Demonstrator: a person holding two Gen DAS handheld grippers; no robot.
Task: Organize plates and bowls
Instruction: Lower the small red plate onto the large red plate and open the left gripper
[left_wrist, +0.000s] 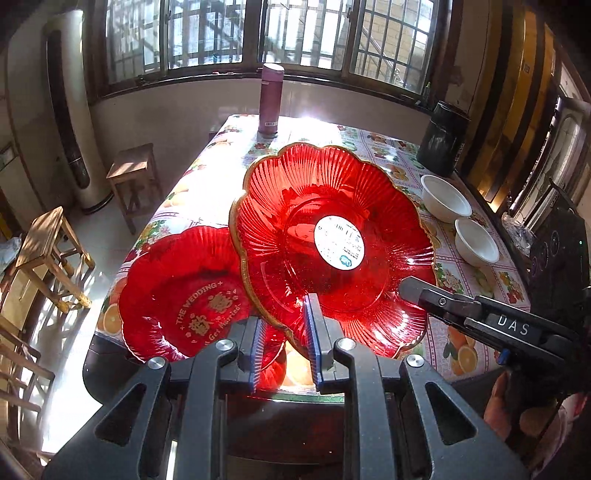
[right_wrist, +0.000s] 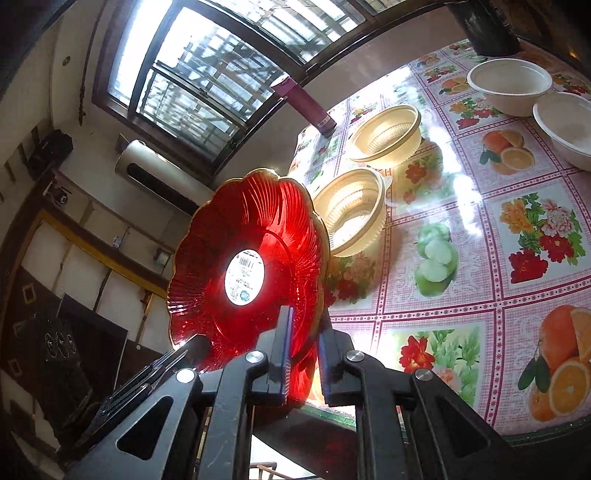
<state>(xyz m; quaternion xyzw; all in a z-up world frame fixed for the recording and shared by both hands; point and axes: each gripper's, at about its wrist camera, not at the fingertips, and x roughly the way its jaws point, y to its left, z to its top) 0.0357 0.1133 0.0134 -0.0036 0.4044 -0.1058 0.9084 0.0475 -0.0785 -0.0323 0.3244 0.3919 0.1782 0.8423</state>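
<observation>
Both jaws are pinching the raised red plate (left_wrist: 332, 236) by its lower rim, left gripper (left_wrist: 284, 343) and right gripper (right_wrist: 303, 354) alike. It is tilting steeply, ribbed, scalloped, gold-edged, showing a white sticker, above the tabletop's (right_wrist: 461, 295) near edge.
</observation>
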